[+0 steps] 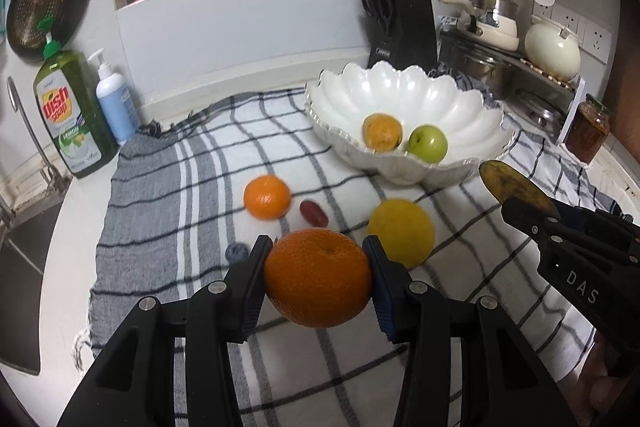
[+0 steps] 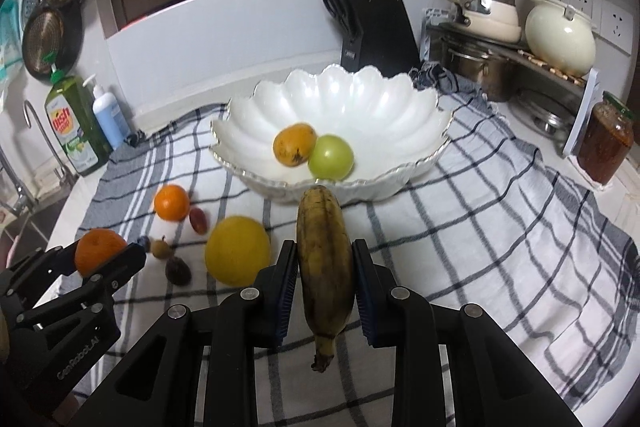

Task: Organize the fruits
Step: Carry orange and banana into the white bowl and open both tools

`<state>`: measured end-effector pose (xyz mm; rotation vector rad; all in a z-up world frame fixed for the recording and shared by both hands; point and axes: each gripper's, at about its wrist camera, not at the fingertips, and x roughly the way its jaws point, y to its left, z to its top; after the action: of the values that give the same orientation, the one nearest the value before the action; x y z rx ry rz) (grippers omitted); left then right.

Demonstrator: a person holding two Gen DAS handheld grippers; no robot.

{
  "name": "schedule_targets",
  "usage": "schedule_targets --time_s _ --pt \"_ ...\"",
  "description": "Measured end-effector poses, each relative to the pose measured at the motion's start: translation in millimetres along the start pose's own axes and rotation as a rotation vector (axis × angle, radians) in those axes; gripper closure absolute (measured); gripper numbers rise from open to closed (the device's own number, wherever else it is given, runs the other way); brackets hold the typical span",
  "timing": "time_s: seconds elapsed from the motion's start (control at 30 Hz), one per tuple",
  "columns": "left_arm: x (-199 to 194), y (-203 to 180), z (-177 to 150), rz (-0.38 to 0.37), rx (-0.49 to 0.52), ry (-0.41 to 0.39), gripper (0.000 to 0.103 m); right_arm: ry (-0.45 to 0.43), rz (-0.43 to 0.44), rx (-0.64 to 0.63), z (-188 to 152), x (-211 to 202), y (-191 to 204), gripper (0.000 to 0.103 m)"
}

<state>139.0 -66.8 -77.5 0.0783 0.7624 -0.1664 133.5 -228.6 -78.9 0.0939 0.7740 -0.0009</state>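
Observation:
My left gripper is shut on a large orange, held above the checked cloth; it also shows in the right wrist view. My right gripper is shut on a brown-spotted banana, its tip near the front rim of the white scalloped bowl. The bowl holds a small orange-yellow fruit and a green apple. On the cloth lie a small tangerine, a red grape, a yellow lemon and a blueberry.
A dish soap bottle and a pump bottle stand at the left by the sink. A knife block stands behind the bowl. Pots on a rack and a jar are at the right.

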Motion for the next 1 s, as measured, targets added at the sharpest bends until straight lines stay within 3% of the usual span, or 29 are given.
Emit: schedule_targets --time_s 0.53,1.0 --pt "-6 -21 74 -0.03 0.068 -0.101 0.057 -0.114 -0.07 0.025 64 -18 -26 0.074" --pt "43 -22 125 -0.02 0.088 -0.108 0.057 -0.127 -0.121 0.028 106 17 -39 0.074"
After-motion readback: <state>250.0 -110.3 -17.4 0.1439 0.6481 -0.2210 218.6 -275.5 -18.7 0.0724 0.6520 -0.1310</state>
